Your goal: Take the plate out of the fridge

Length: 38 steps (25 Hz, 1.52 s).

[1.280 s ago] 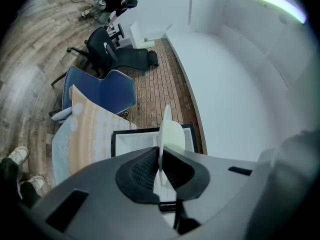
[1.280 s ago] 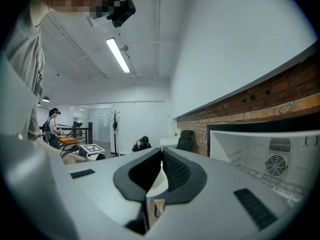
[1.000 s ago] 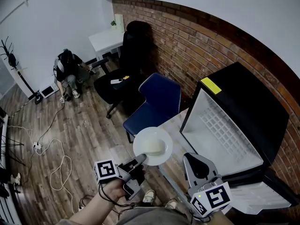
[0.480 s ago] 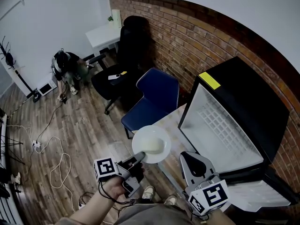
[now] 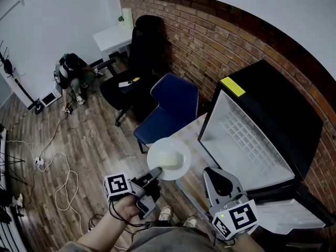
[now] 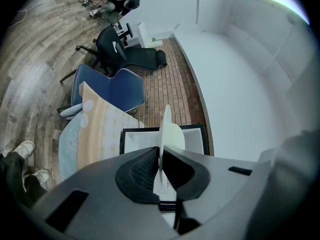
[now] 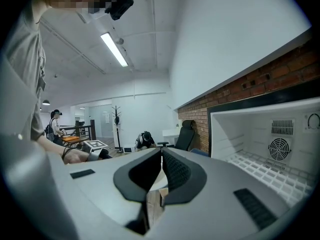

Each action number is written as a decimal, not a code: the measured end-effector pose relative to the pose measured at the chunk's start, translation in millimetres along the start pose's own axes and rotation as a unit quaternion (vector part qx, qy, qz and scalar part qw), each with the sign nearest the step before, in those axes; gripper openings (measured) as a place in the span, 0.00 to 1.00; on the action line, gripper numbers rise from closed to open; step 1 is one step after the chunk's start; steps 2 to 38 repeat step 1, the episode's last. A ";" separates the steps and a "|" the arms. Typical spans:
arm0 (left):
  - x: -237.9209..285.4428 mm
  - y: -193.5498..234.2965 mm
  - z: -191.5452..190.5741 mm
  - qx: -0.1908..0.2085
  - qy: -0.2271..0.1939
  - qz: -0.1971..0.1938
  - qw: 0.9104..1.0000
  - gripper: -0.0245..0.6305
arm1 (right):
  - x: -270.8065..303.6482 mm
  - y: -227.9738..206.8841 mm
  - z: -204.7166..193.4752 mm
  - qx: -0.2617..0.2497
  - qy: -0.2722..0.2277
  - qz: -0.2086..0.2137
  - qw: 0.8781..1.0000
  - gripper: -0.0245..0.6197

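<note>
- While the left gripper [image 5: 156,172] pinches its near rim, the plate [image 5: 169,159] hangs level in the air outside the fridge [image 5: 278,119]. A pale lump [image 5: 172,160] lies on it; what it is cannot be made out.
- Seen along the left gripper's own jaws, the plate stands edge-on between the two ribbed pads [image 6: 142,169], which press on it from both sides.
- Under the plate is the near corner of a table [image 5: 195,135] with a patterned cloth [image 6: 95,129] over it. The table runs toward the fridge at the plate's right, and plate and fridge are apart.
- With its front open, the fridge shows a white inside and a wire shelf [image 5: 247,140]. A yellow label [image 5: 232,86] sits on its top front edge.
- Low in front of that opening is the right gripper [image 5: 214,173]. Its jaws are closed on each other with nothing between them.
- Just beyond the plate stands a blue chair [image 5: 170,112]. A black office chair [image 5: 139,62] is behind it, against the brick wall [image 5: 220,41], and a white desk [image 5: 113,35] fills the far corner.
- Well apart from all this, a person [image 5: 71,70] sits on the wooden floor [image 5: 94,140], where cables [image 5: 63,177] trail.
</note>
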<state>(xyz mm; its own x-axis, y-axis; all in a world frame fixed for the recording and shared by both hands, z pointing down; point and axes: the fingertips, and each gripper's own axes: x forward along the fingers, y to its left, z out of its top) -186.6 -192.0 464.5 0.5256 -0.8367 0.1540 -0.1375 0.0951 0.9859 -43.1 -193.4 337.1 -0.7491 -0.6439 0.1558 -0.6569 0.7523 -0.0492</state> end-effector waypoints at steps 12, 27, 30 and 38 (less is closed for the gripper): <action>0.2 0.1 -0.7 -0.001 0.001 0.000 1.000 0.08 | -0.6 -0.5 -0.3 0.000 0.000 -0.001 1.000 0.09; 0.2 0.1 -0.7 -0.001 0.001 0.000 1.000 0.08 | -0.6 -0.5 -0.3 0.000 0.000 -0.001 1.000 0.09; 0.2 0.1 -0.7 -0.001 0.001 0.000 1.000 0.08 | -0.6 -0.5 -0.3 0.000 0.000 -0.001 1.000 0.09; 0.2 0.1 -0.7 -0.001 0.001 0.000 1.000 0.08 | -0.6 -0.5 -0.3 0.000 0.000 -0.001 1.000 0.09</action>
